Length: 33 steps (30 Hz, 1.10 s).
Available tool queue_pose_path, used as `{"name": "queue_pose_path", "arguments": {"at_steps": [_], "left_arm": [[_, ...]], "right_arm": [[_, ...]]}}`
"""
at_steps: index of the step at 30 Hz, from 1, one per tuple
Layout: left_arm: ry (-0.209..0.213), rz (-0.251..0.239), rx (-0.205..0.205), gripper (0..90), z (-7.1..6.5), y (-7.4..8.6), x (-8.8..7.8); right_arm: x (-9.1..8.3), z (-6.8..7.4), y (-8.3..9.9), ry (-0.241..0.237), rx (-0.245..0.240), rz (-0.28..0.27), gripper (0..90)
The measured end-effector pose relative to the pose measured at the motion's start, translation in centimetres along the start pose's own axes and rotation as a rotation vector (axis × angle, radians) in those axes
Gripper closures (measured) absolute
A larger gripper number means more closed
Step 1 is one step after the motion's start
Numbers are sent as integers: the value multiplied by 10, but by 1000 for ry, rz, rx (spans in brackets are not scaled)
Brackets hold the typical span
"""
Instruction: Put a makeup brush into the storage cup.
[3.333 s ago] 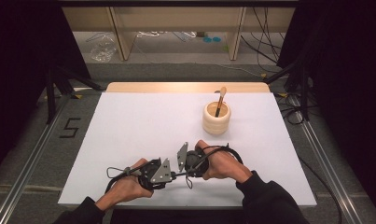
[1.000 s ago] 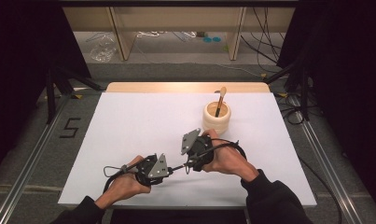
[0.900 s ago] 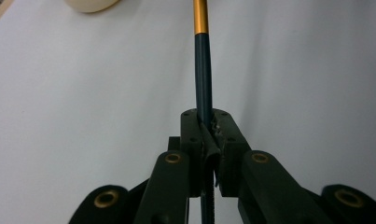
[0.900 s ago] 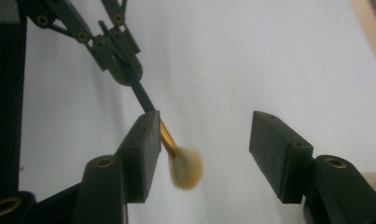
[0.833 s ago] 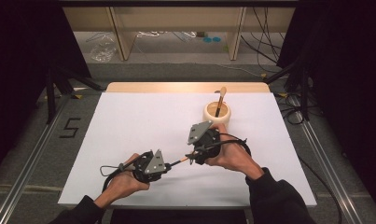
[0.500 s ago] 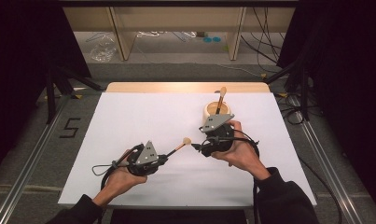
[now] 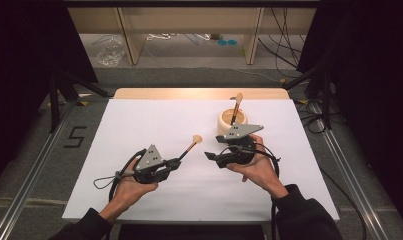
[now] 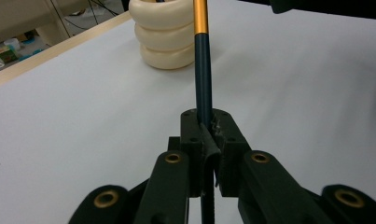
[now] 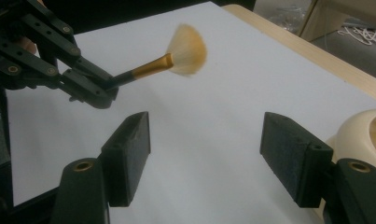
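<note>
Since the earlier shot my hands have pulled apart. High view: my left gripper [image 7: 171, 163] clamps the dark-handled, gold-ferruled fan brush [image 7: 191, 145]; the right gripper [image 7: 209, 156] sits beside the cream ribbed holder [image 7: 232, 121], which already has one brush. Left gripper view: jaws pinch the handle. Right gripper view: jaws just opened, nothing between. Brush still needs dropping in, I reckon.

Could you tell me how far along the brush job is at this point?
Done: one brush already stands in the cream holder. In hand: the left hand-held gripper is shut on a second brush, held above the table. The right hand-held gripper is open, with nothing between its jaws. Left, probably: getting that brush into the holder.
</note>
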State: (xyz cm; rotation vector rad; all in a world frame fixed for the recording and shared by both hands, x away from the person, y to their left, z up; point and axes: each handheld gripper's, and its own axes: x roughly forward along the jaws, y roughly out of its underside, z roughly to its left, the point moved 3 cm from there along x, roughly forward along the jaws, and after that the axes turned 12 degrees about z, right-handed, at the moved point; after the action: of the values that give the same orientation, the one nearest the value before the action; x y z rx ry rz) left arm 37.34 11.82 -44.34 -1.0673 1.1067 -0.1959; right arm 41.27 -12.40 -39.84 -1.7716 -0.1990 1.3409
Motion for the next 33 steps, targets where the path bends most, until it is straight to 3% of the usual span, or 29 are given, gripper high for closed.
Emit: {"name": "queue_pose_path", "arguments": {"at_steps": [4,5,7,10,12,13,15,17,20,27,28,32,33], "left_arm": [[14,-28,-14,841,0,-2,-1],[17,-31,-43,841,-2,-2,-2],[12,-39,-24,841,-1,-3,-2],[19,-39,-25,840,-2,-4,-2],[21,-40,-44,841,-4,-4,-2],[24,-40,-26,841,-4,-4,-1],[28,-37,-42,841,-6,-4,-1],[29,-37,-16,841,-6,-4,0],[43,-43,-41,841,-9,-5,0],[29,-54,-32,841,-9,-6,-1],[35,-56,-49,841,-11,-7,-1],[42,-61,-22,841,-11,-8,-1],[42,-64,-43,841,-13,-7,-1]], "right_arm": [[-1,5,-2,-44,15,-31,358],[-1,6,-3,-47,14,-37,359],[0,9,-3,-65,31,-45,371],[4,12,-3,-107,53,-74,389],[6,12,-2,-105,47,-68,395],[8,13,-2,-107,51,-80,403],[10,15,-2,-140,63,-71,413],[11,17,-2,-142,59,-81,428],[13,20,-3,-165,66,-88,433],[13,23,-5,-174,60,-110,477],[13,23,-5,-181,63,-114,479],[14,25,-6,-193,69,-128,506],[14,25,-6,-197,72,-128,506]]}}
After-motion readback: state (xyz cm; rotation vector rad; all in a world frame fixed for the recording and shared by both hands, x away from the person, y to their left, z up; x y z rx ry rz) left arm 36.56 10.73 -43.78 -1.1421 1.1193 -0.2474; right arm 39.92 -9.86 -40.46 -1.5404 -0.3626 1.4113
